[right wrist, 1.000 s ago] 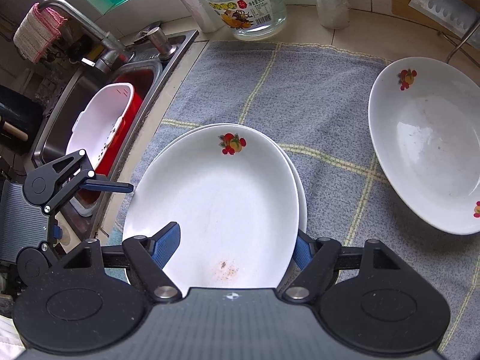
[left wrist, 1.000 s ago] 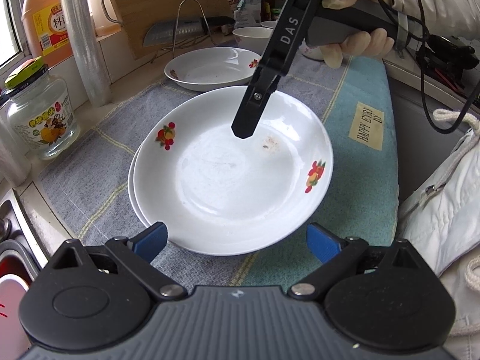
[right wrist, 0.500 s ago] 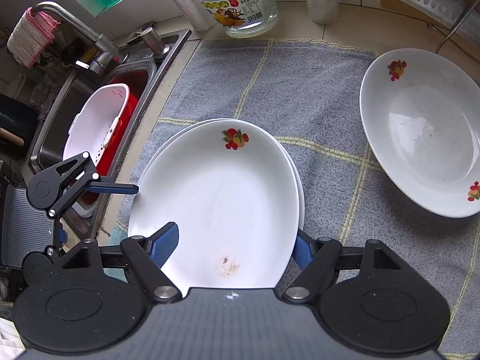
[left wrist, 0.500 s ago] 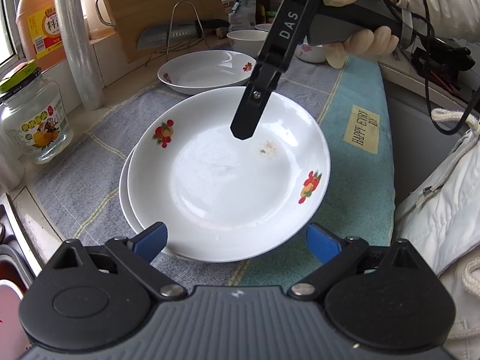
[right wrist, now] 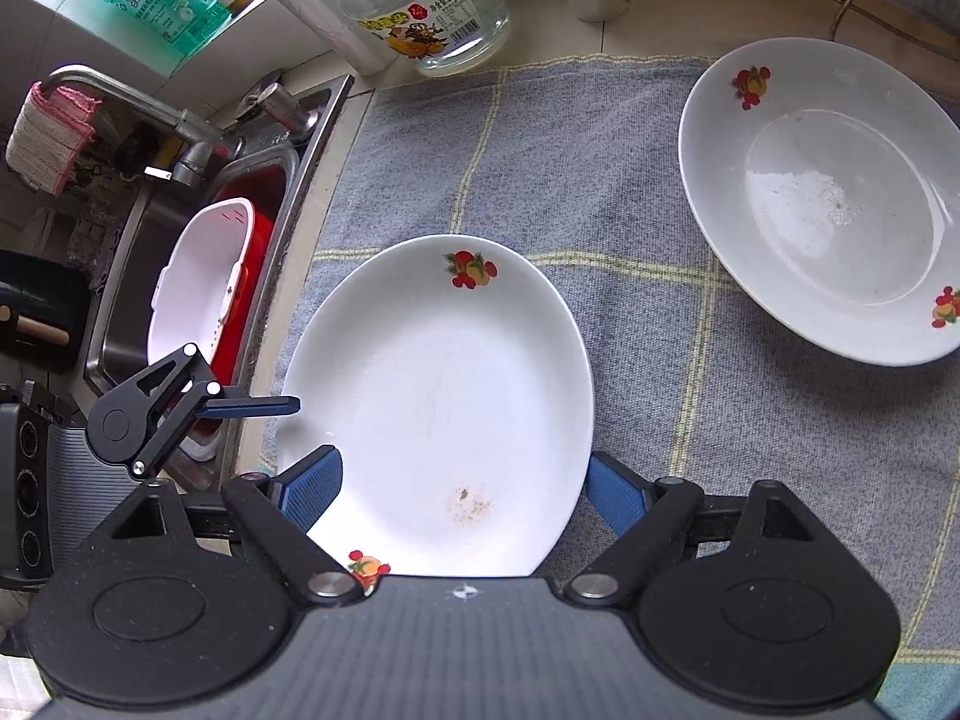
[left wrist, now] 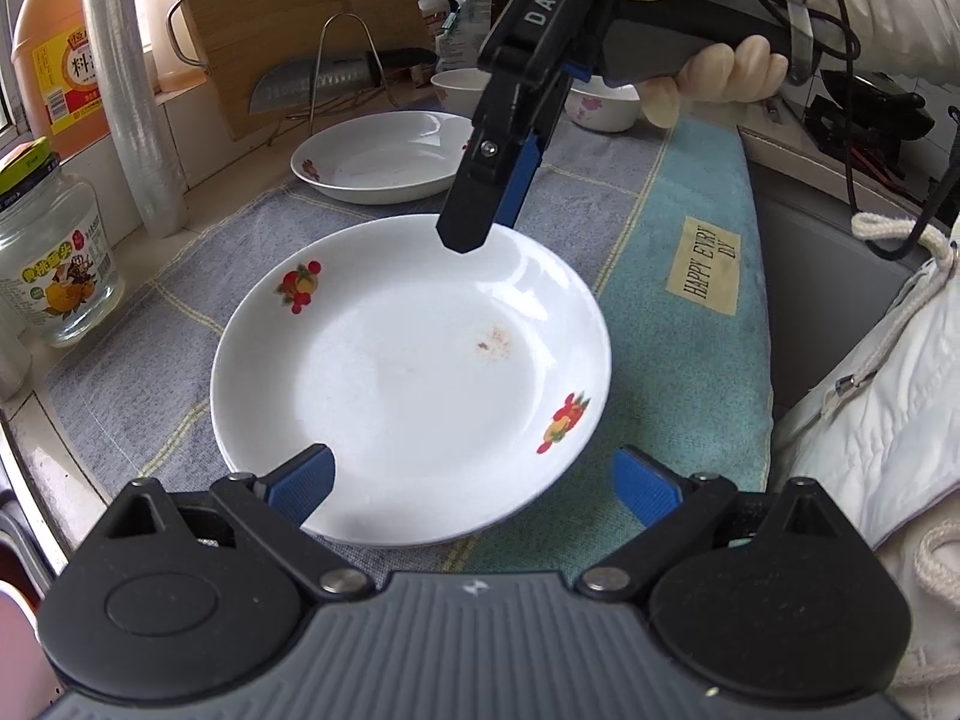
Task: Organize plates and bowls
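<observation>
- On the grey checked towel (left wrist: 180, 336) covering the surface lies a white plate (left wrist: 414, 372) with fruit prints.
- Left gripper (left wrist: 474, 480) has its fingers wide apart around the plate's near rim, not pressing.
- Right gripper (right wrist: 462, 480) is opening, the plate between its fingers.
- Farther back rests a second plate (right wrist: 828, 204).

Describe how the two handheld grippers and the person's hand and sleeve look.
Both grippers, left gripper and right gripper, are black linkages with blue ribbed pads on grey ribbed bodies. The right one bears white "DAS" lettering, a grey handle and black cables. The gloved hand wears a white jacket sleeve.
</observation>
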`<state>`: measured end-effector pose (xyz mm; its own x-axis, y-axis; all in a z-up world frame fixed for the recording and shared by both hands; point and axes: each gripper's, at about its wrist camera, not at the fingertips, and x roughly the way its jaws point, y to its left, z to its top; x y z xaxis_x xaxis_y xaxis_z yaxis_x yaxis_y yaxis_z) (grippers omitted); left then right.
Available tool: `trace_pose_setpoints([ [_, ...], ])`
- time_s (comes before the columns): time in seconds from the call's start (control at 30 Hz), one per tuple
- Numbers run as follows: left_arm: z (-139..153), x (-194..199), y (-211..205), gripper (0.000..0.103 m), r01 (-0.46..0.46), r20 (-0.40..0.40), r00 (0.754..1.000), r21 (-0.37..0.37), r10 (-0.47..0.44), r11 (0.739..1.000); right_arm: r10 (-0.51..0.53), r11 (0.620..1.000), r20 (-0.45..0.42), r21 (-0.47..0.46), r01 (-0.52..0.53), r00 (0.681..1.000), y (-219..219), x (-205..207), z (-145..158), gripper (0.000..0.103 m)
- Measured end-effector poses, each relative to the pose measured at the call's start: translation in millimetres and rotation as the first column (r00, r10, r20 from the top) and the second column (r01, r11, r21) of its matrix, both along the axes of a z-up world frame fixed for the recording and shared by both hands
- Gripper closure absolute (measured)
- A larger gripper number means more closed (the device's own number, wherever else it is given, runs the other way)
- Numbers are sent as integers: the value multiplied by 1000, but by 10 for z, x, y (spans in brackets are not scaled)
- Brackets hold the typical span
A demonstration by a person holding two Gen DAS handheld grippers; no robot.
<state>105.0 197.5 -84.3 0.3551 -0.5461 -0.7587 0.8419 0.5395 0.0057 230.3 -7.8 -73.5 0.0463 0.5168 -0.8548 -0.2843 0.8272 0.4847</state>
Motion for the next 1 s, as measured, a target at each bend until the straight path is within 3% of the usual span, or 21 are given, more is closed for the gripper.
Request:
trace_pose_setpoints([
  [0.13, 0, 3, -20, 5, 5, 5, 1000, 1, -5, 1000, 4, 1000, 31, 11, -4, 1000, -11, -50, 54, 12],
  [0.2, 10, 11, -29, 4, -2, 16, 1000, -2, 2, 1000, 15, 1000, 87, -21, -13, 996, 7, -90, 97, 9],
  [0.27, 23, 12, -39, 3, -15, 27, 1000, -7, 15, 1000, 19, 998, 147, -67, -9, 989, 29, -142, 119, 0],
  [0.43, 45, 5, -57, 2, -67, 39, 997, -35, 68, 997, 32, 988, 261, -156, 10, 965, 59, -280, 76, 0],
  [0.6, 87, -25, -74, 2, -159, 58, 985, -59, 162, 986, 49, 955, 423, -286, 82, 905, 35, -431, 59, 0],
  [0.8, 169, -10, -115, 2, -334, 101, 935, -68, 339, 940, -33, 907, 540, -337, 252, 841, -156, -593, 22, 0],
  [1.0, 245, 39, -175, 2, -459, 41, 882, -150, 470, 875, -164, 855, 578, -321, 407, 799, -502, -768, -61, 0],
])
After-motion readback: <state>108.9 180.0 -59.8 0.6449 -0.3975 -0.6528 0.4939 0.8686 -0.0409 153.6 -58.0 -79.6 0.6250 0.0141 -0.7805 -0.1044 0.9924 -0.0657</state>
